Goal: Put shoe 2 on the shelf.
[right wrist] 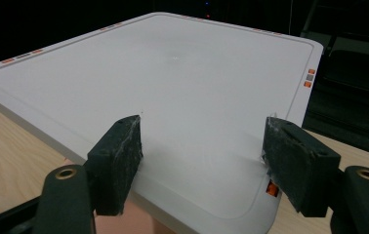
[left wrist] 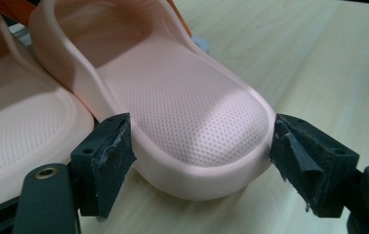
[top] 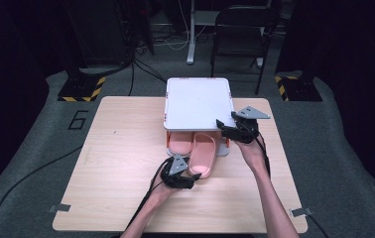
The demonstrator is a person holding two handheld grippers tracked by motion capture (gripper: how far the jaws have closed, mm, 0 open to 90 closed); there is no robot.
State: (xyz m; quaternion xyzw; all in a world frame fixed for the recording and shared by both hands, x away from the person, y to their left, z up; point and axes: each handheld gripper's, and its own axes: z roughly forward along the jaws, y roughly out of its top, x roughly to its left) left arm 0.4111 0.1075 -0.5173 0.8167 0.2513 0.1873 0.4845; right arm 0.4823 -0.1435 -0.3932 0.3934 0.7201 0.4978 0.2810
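Two pink slippers lie half under the raised white lid (top: 198, 101), and the right-hand slipper (left wrist: 187, 112) has its heel between the left hand-held gripper's (left wrist: 199, 156) spread jaws, long axis running straight ahead, unclamped.

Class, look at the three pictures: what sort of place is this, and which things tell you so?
Probably a lab or recording studio, not a home: a lone wooden table on grey floor, hazard-striped stand bases, loose cables and dark surroundings, with a folding chair behind.
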